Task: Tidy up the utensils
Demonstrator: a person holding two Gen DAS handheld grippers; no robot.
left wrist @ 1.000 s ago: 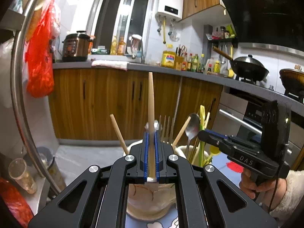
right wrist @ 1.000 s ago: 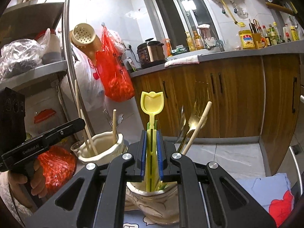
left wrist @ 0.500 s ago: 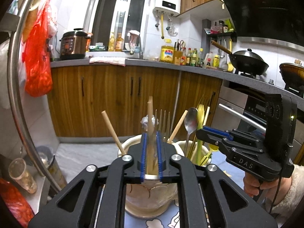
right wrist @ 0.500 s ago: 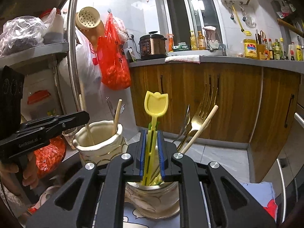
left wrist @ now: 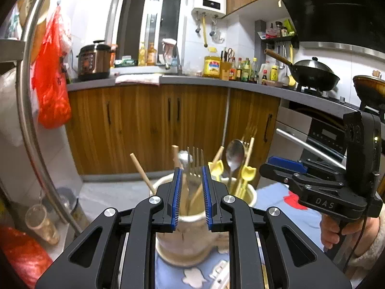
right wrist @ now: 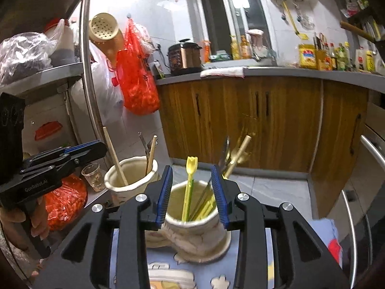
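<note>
Left tongs (left wrist: 190,192) opening above cream holder (left wrist: 182,243), right tongs (right wrist: 191,195) opening – yellow utensil (right wrist: 190,185) between, untouched

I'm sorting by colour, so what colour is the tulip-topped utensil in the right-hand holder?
Yellow: the tulip-topped utensil, clearest in the right wrist view.

"DAS": right gripper (left wrist: 284,166); "GenRobot.AI": left gripper (right wrist: 96,148).

Two utensil holders (right wrist: 192,236) (right wrist: 127,175): glazed cream ceramic, glossy, embossed relief. Contents: matt wooden chopsticks (left wrist: 142,173), polished metal spoon (left wrist: 234,155) and fork (left wrist: 193,166), smooth yellow plastic tulip-topped stick (right wrist: 190,183). Surroundings: wood-grain cabinet fronts (left wrist: 149,125), brushed steel rack post (right wrist: 87,72), printed blue cloth mat (left wrist: 272,200).
</note>
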